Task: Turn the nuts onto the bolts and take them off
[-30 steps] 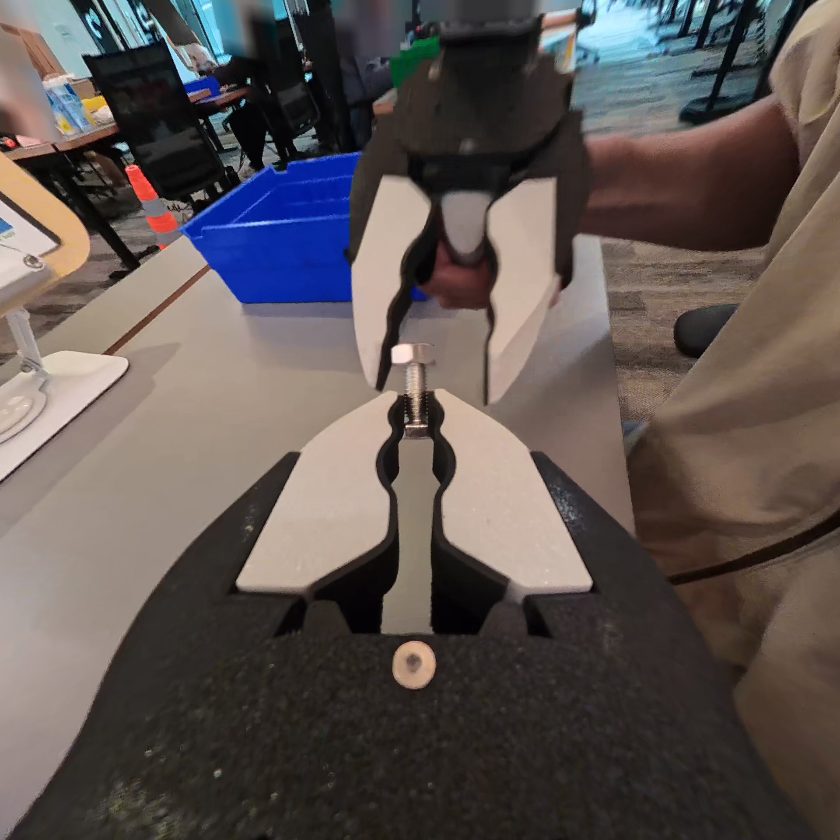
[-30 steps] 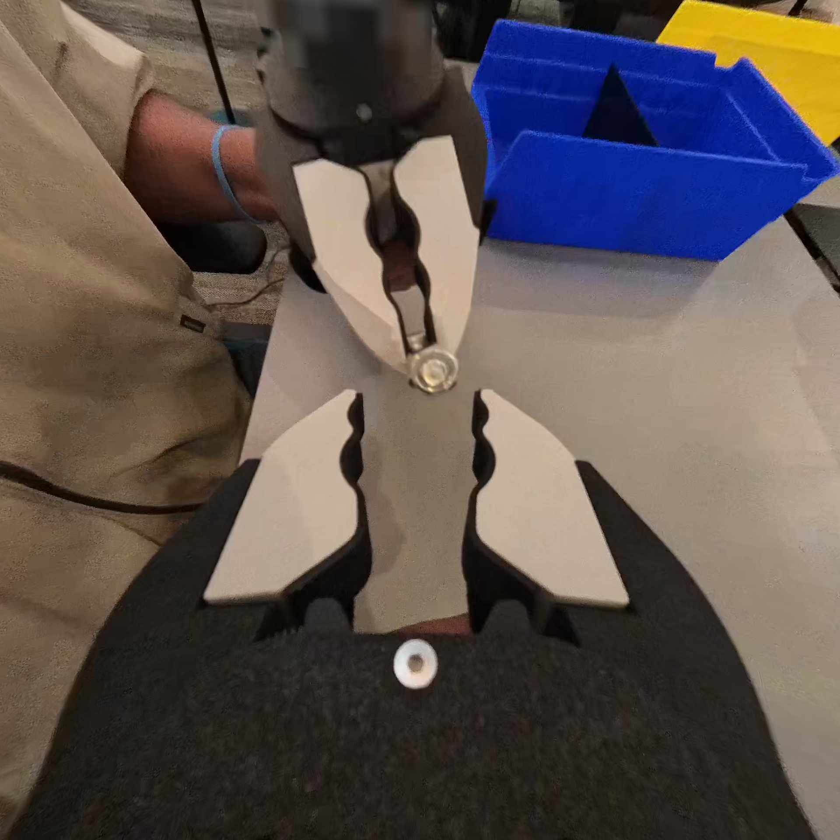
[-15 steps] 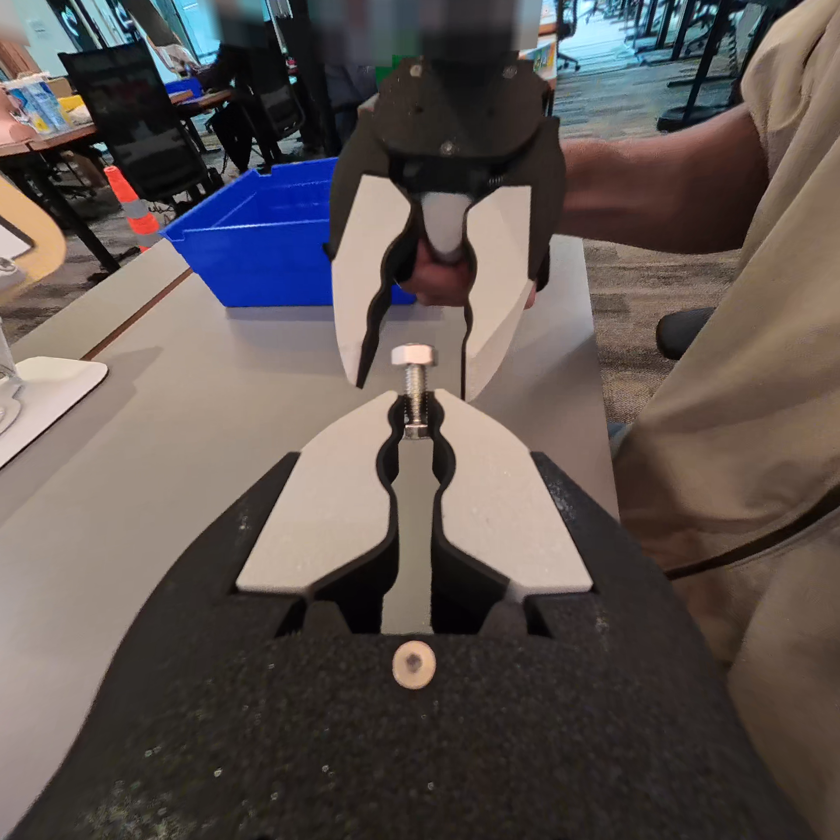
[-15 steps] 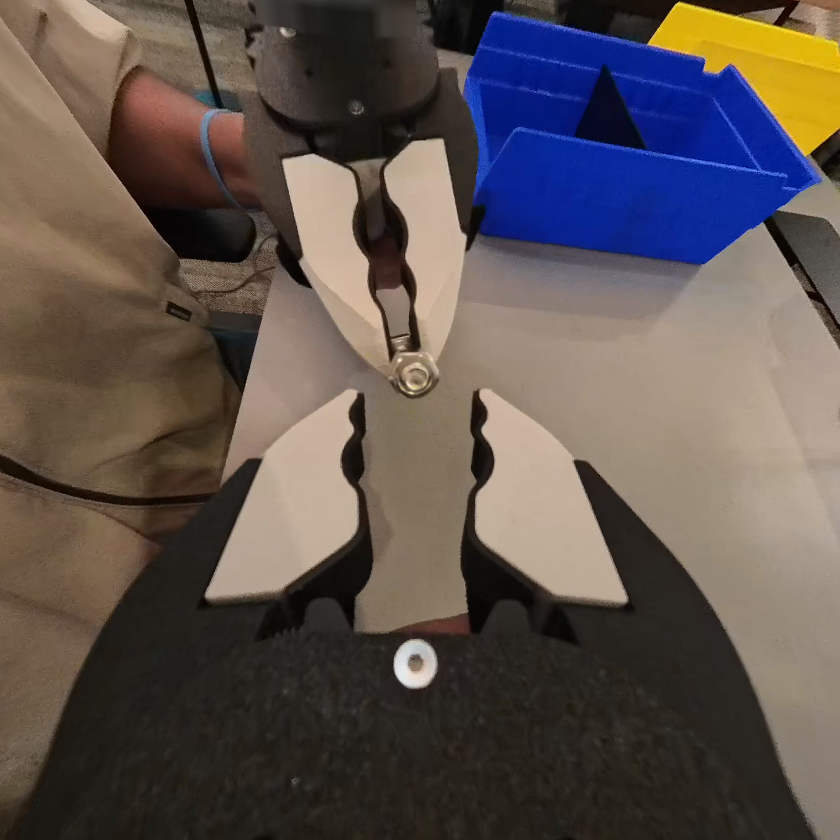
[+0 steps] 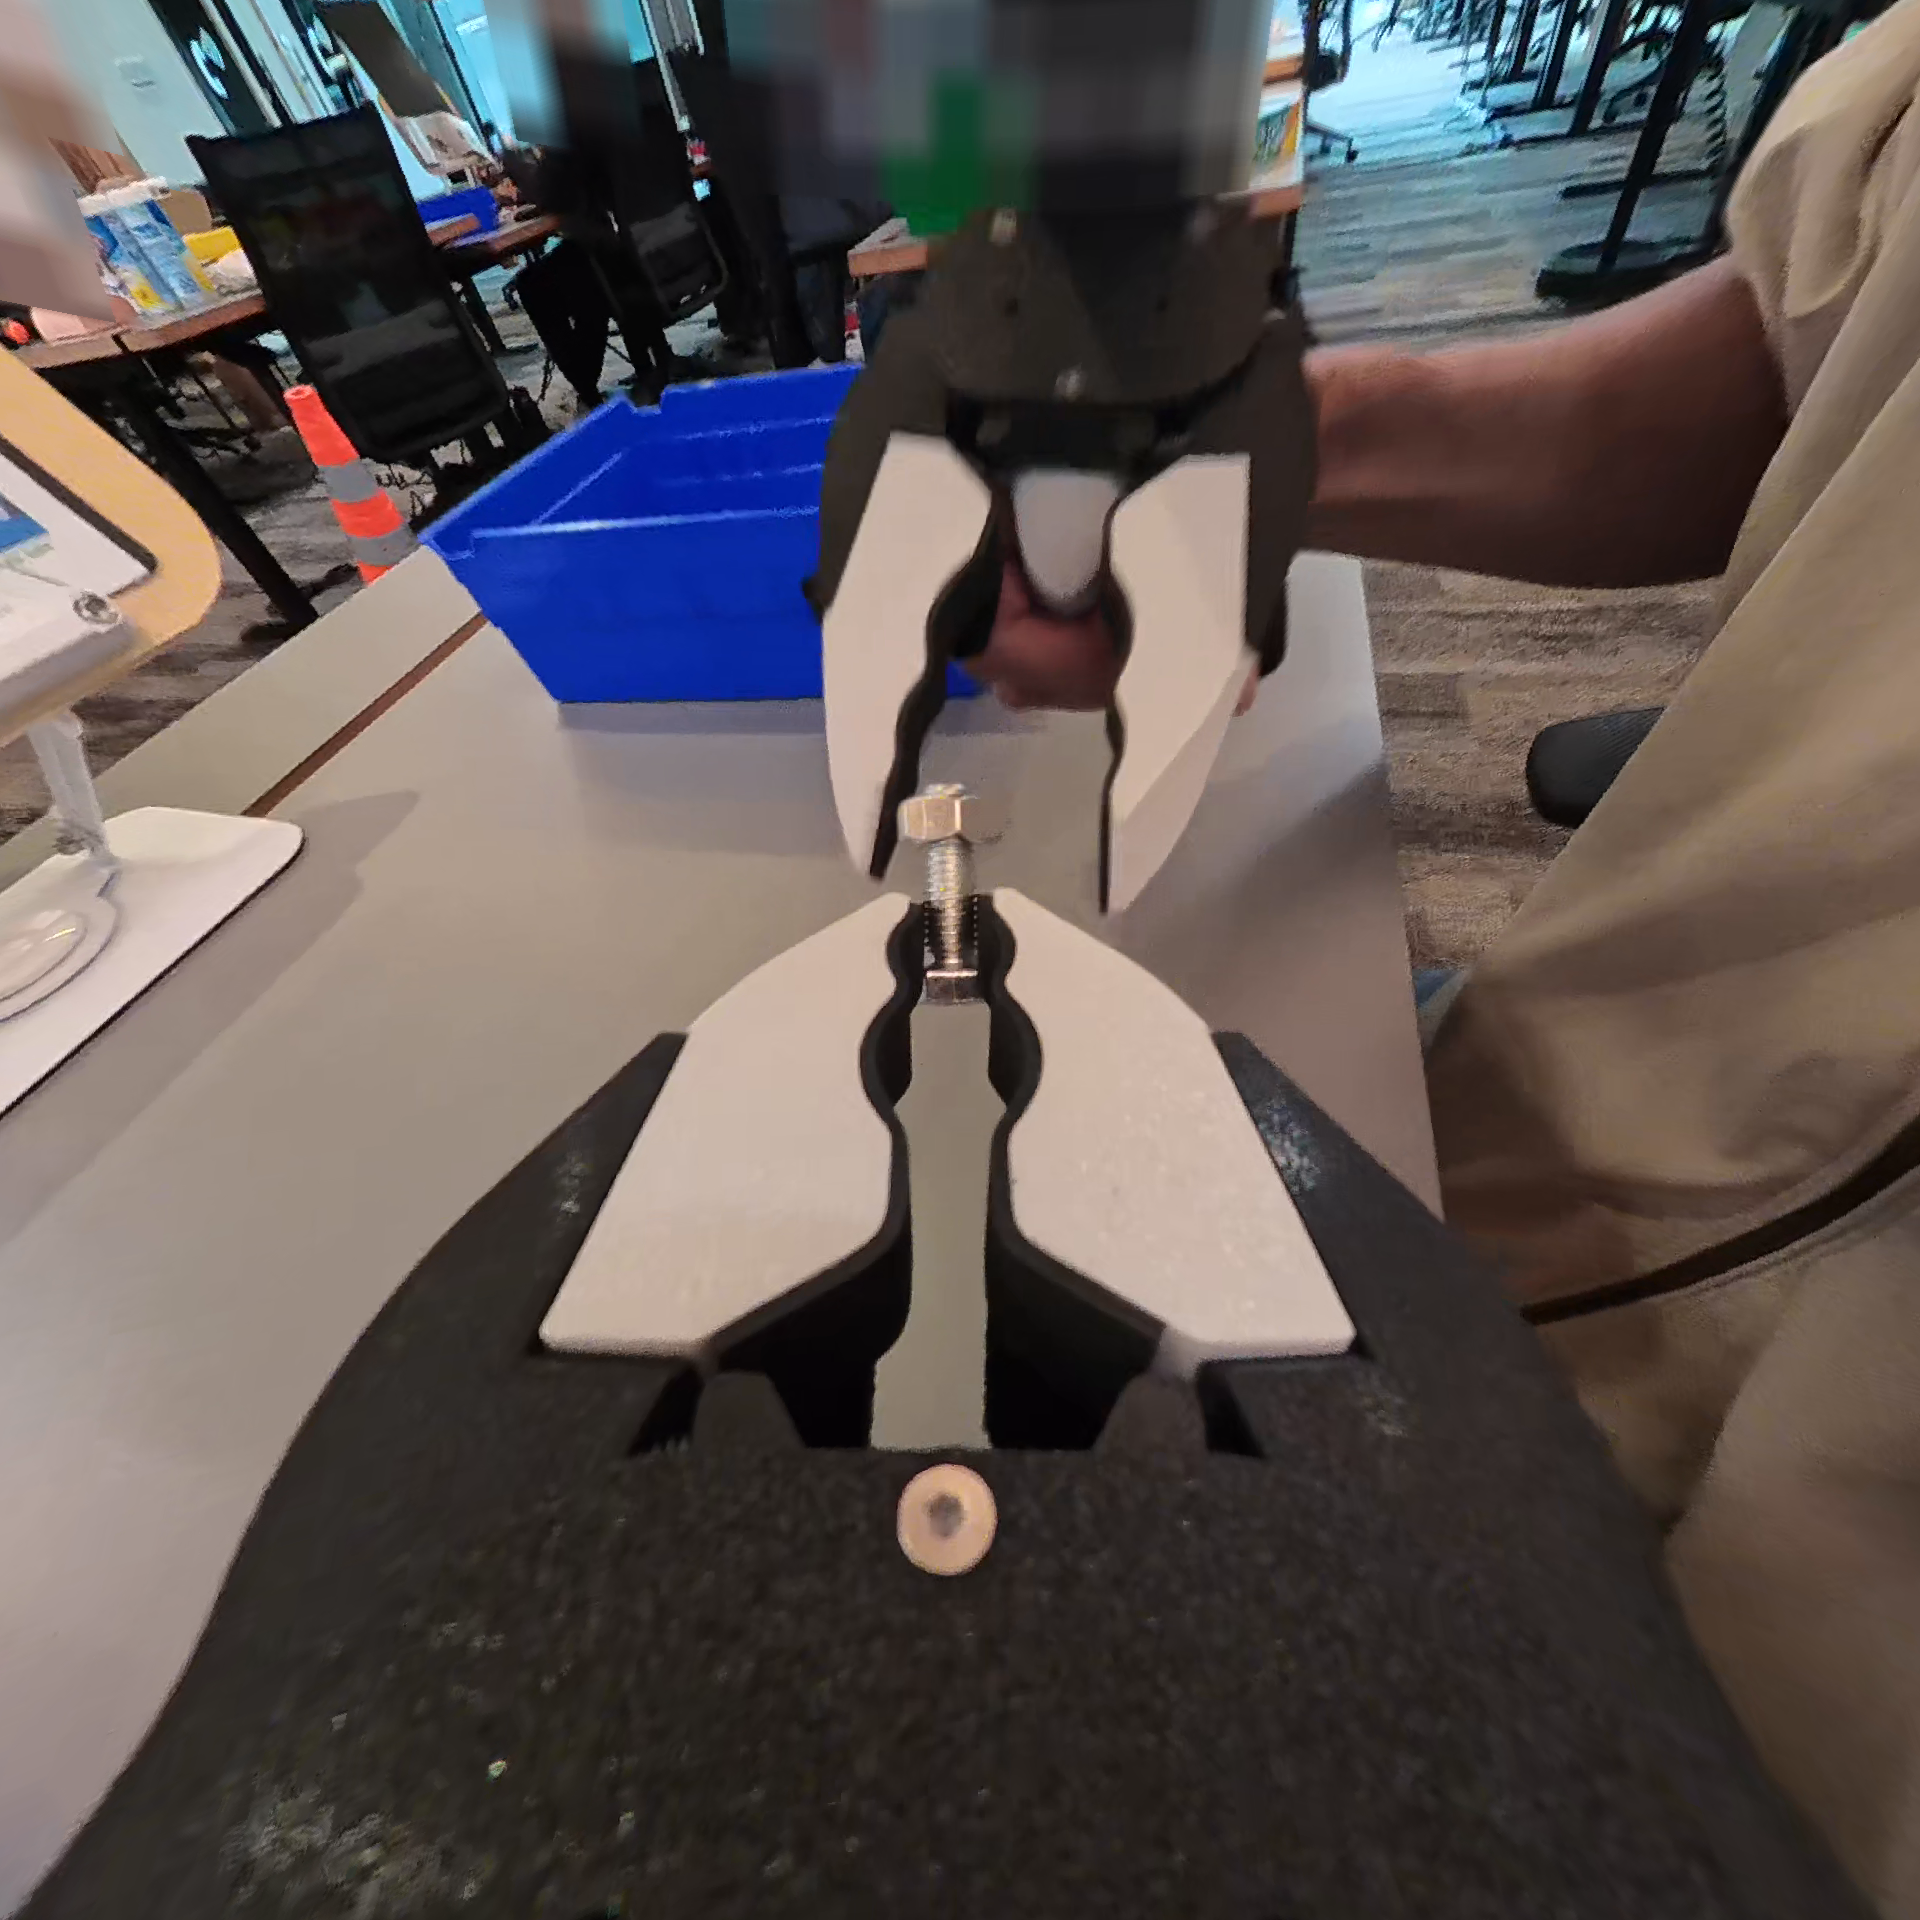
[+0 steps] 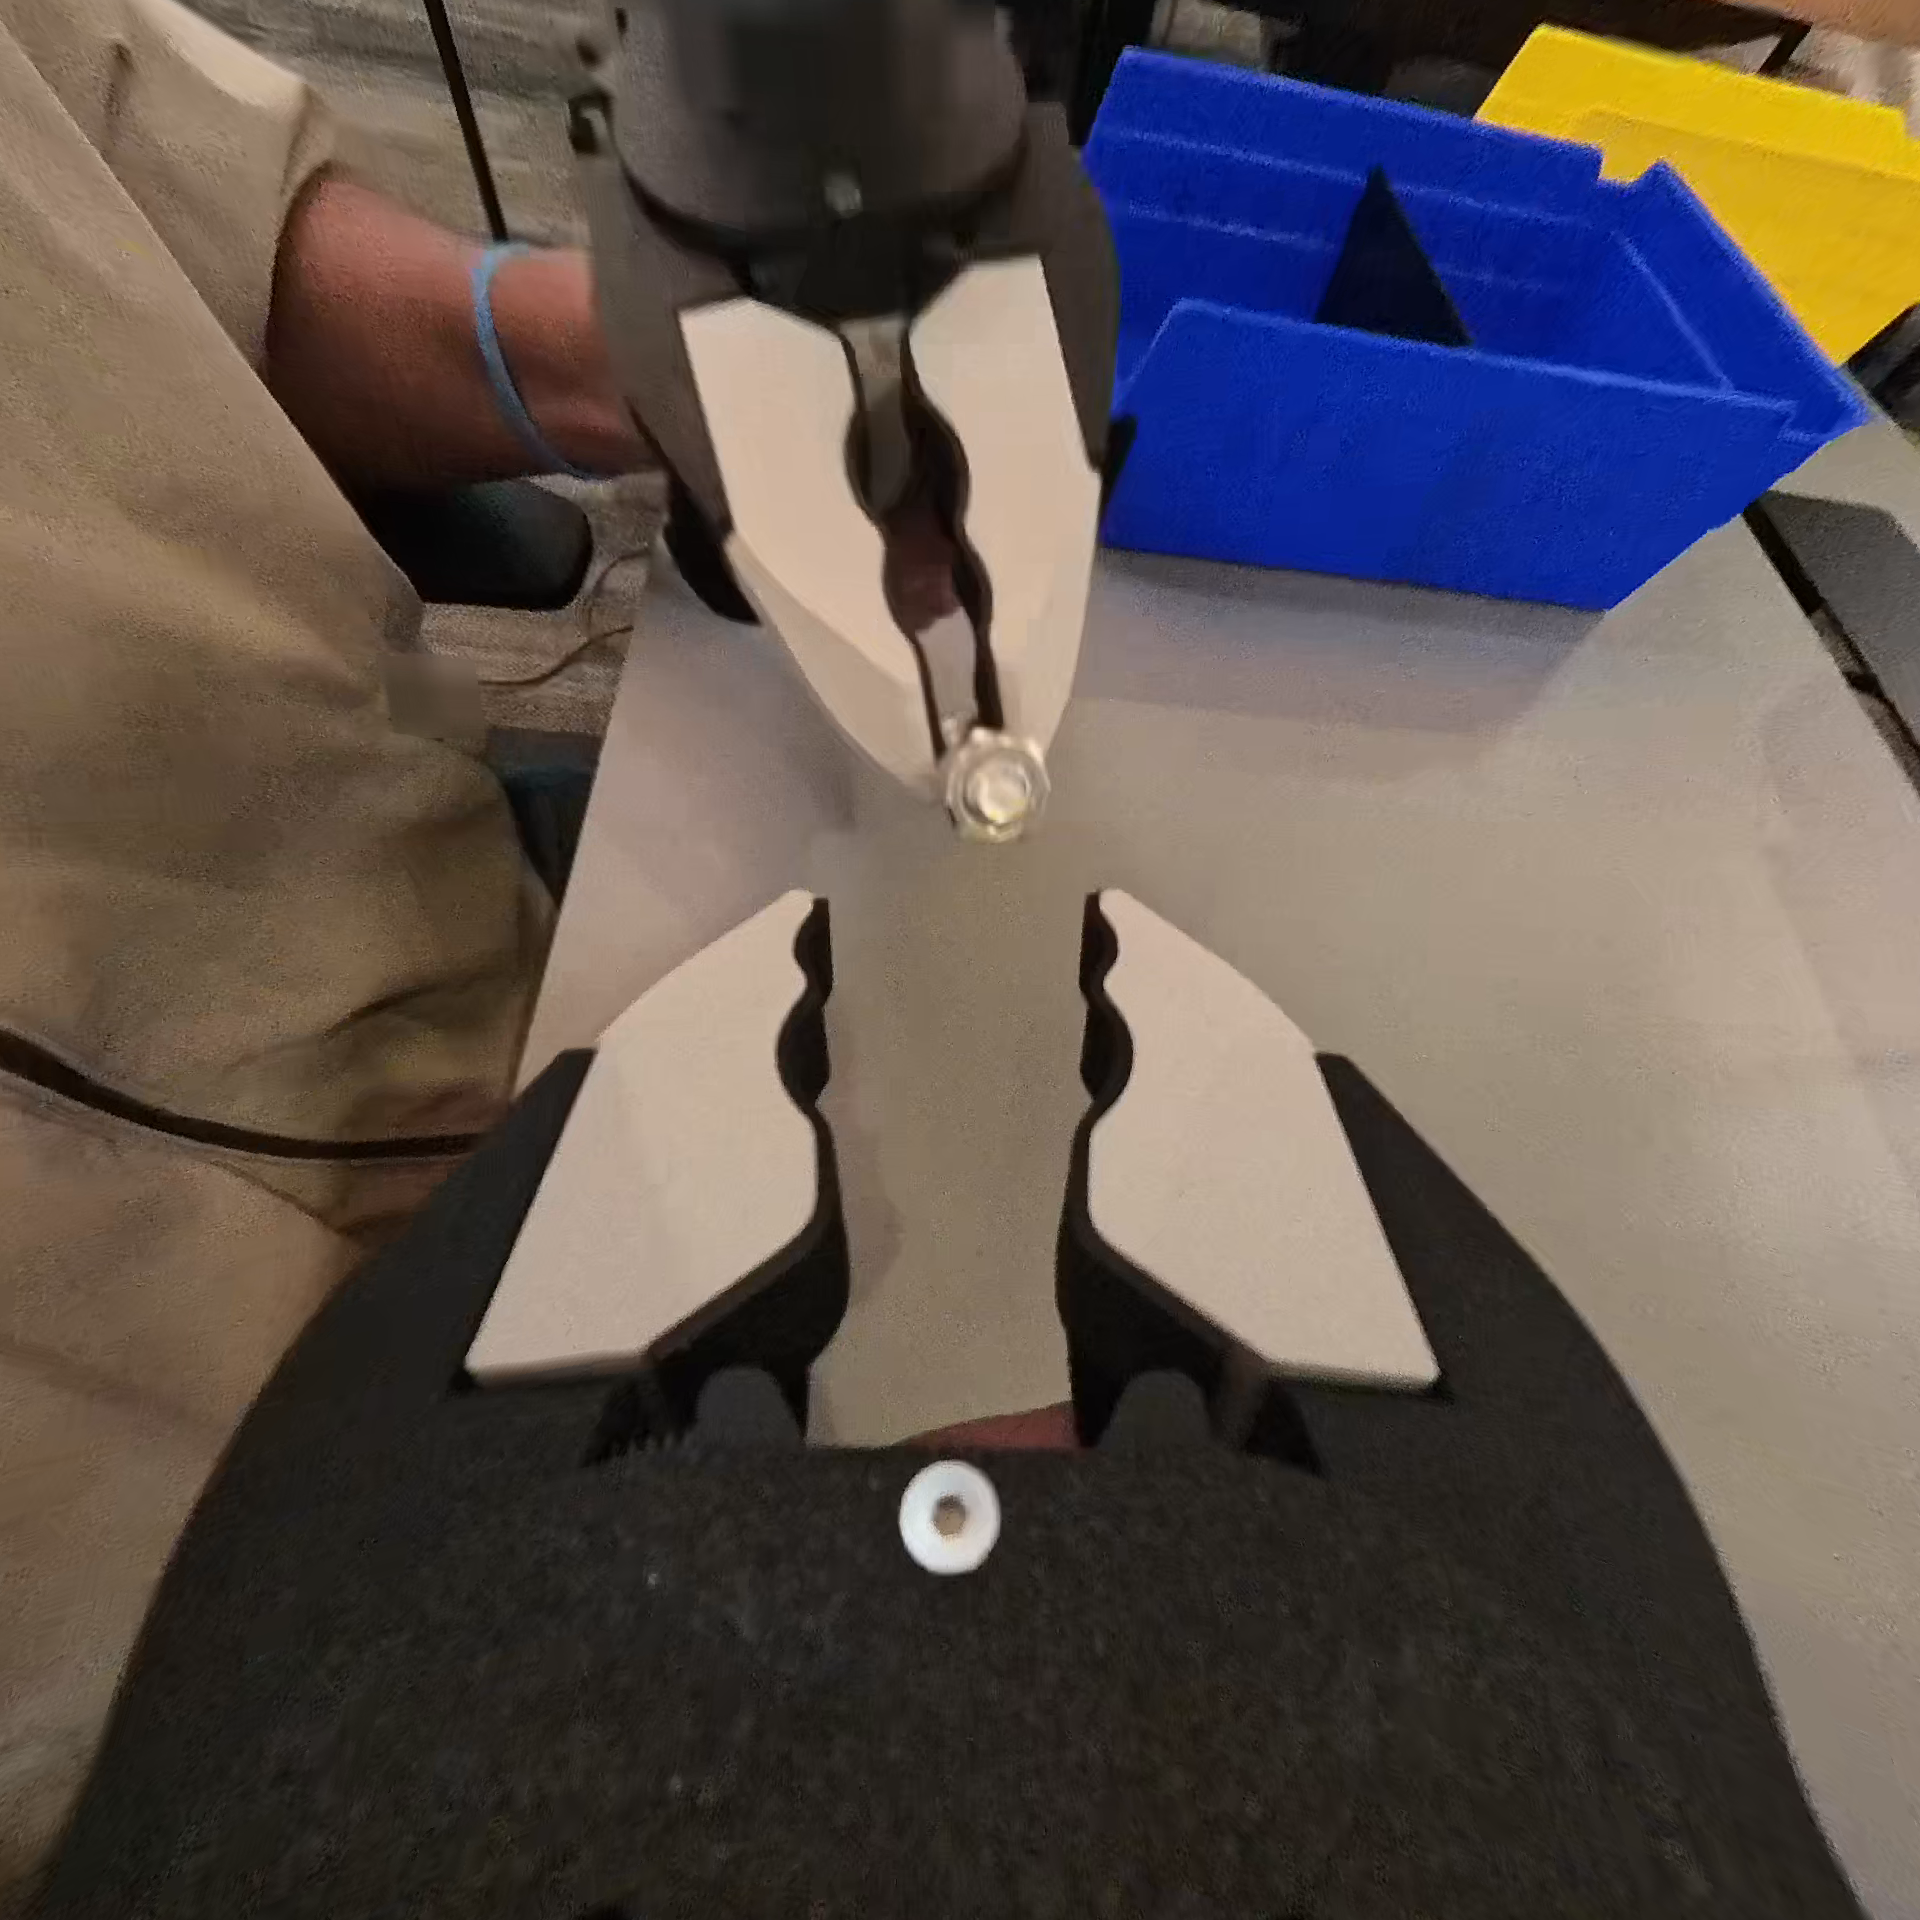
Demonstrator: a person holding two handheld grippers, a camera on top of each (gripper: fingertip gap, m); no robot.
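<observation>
A silver bolt (image 5: 945, 914) points forward out of my left gripper (image 5: 948, 904), which is shut on its near end. A hex nut (image 5: 937, 816) sits on the bolt's far end. My right gripper (image 5: 992, 883) faces the left one. It is open, with its white fingers to either side of the nut, and the nut is close to the finger on the left of that view. In the right wrist view the nut (image 6: 992, 784) lies just beyond my open right gripper (image 6: 953, 902), at the tip of the shut left gripper (image 6: 987, 748). Both are held above the grey table (image 5: 520, 935).
A blue bin (image 5: 665, 582) stands at the far end of the table and also shows in the right wrist view (image 6: 1434, 416), with a yellow bin (image 6: 1714, 177) behind it. A white stand base (image 5: 156, 894) is at the left. The person's beige-clad body (image 5: 1714, 935) borders the table. My left and right fingertips are right by each other.
My left gripper keeps its hold on the bolt. My right gripper stays open and has shifted slightly, so the nut now sits a little farther beyond its fingertips.
</observation>
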